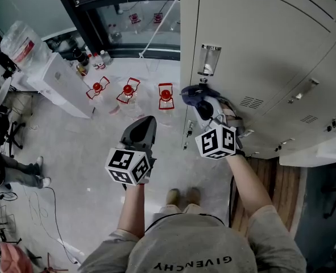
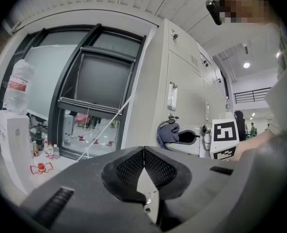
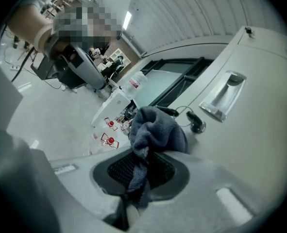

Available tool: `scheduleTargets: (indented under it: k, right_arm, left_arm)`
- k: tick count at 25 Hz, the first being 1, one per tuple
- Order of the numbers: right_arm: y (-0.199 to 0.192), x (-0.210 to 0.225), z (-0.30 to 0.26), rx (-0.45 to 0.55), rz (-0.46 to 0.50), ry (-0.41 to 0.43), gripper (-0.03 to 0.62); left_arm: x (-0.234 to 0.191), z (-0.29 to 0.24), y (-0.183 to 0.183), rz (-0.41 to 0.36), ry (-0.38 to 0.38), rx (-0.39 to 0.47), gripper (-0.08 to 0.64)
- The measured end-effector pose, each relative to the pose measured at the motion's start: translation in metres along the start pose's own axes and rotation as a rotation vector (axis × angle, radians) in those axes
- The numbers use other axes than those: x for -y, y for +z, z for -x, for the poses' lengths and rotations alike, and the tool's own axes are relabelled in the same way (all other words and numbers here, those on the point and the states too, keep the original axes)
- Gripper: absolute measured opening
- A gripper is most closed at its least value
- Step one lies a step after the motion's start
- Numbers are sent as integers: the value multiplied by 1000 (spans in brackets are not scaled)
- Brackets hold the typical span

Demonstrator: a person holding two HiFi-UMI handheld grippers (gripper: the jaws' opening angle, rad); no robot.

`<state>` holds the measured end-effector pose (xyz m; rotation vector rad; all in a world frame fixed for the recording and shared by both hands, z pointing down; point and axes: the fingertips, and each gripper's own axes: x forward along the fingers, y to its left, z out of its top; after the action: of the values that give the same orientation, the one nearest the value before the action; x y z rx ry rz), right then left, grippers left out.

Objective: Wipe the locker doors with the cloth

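Two grippers in view, one of them working. The right gripper (image 3: 142,169) is clamped on the cloth (image 3: 155,130). A dark tail of fabric runs down between its pads, and the bulk is bunched just beyond the fingertips. The left gripper (image 2: 143,154) has its jaws closed flat on each other with nothing between them (idle, in my reading), and it is held well apart from the lockers.

Position of the cloth: the bunch ahead of the right fingertips sits at the near edge of a grey locker door (image 1: 258,44). It is just below the recessed handle (image 1: 208,60) and beside the lock knob (image 3: 197,123). I cannot confirm firm contact with the panel from any view.

Progress: I judge wiping to be in hand on this one door. No streak, sheen or dirt line marks what has been covered, so I cannot certify any door as done. The neighbouring doors (image 1: 321,90), farther out past the right fingertips, I treat as outstanding.

View comparison: only the right gripper view shows the fabric actually pinched between the pads. The head view shows just the bunch, but it alone shows the row of doors. The left gripper view confirms the empty closed jaws and shows the cloth from the side.
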<state>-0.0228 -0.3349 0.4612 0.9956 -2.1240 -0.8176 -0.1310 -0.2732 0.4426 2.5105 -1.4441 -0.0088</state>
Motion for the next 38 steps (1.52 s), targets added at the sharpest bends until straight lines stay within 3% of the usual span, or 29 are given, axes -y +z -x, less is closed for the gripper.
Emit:
scheduleTargets:
  k: [16, 22, 28, 30, 38]
  right_arm:
    - [-52, -54, -16, -118, 5, 145, 52]
    - [-44, -55, 9, -64, 53, 187, 55]
    - [-27, -18, 62, 1, 244, 134, 55]
    - [-17, 12, 82, 6, 261, 93, 55]
    - [45, 179, 157, 31, 272, -228, 55]
  left_arm:
    - [-7, 8, -13, 12, 16, -20, -2]
    - [1, 7, -11, 5, -6, -16, -2]
    - [20, -8, 0, -6, -59, -3, -2]
    - [29, -15, 6, -12, -83, 8, -2]
    - [67, -39, 36, -55, -177, 64, -2]
